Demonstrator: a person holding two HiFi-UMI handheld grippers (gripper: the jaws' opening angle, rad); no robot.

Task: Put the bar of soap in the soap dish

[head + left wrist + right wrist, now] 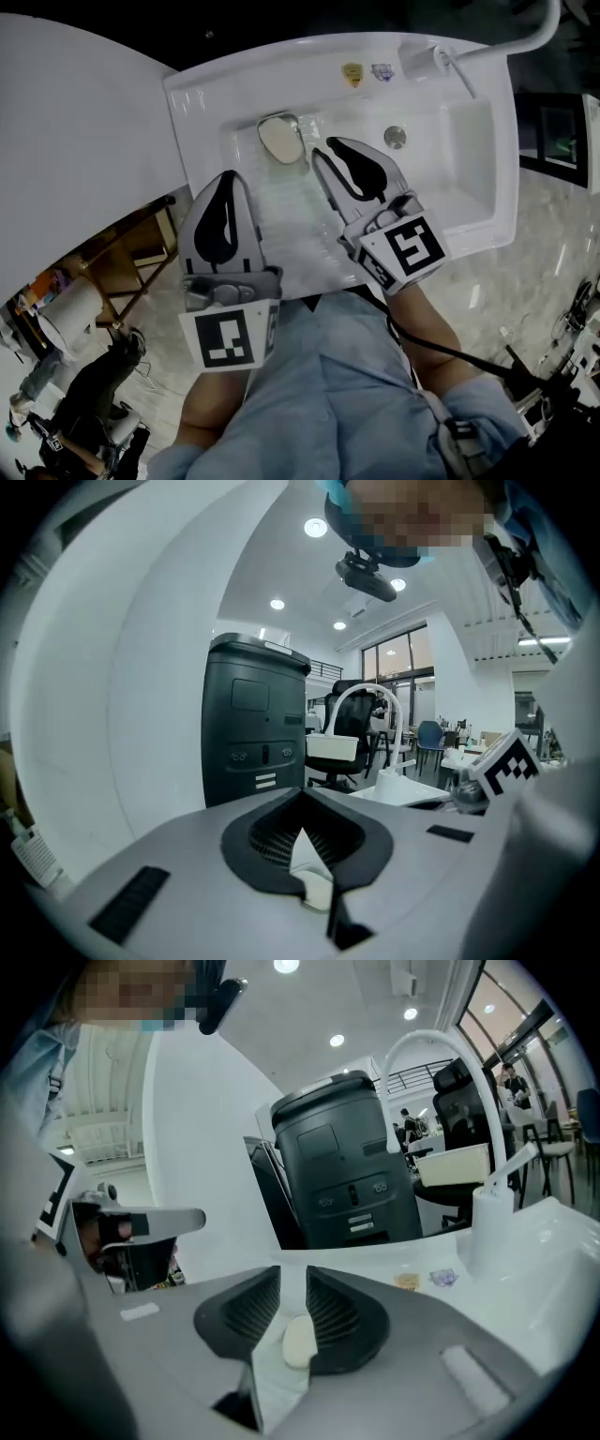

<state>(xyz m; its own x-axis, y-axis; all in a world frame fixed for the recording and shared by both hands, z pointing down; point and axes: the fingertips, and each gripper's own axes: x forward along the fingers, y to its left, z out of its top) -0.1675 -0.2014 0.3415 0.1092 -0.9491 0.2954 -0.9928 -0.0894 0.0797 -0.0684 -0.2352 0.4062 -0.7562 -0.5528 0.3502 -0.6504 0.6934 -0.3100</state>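
Nearest the camera, the left gripper [227, 187] hovers with jaws closed on nothing. The right gripper [326, 152] holds its jaws parted and empty. Just beyond, the cream oval bar of soap [278, 140] already lies in the metal-rimmed soap dish [262, 122] on the white ceramic sink [469, 141]. Light, stiff and likely slippery, the bar is best pinched across its narrow middle.

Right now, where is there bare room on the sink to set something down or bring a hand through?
Bare: the basin floor right of the drain, up to the right wall, and the back ledge left of the stickers. Crowded: the soap dish, with the right gripper, jaws open, close beside it, and the faucet corner.
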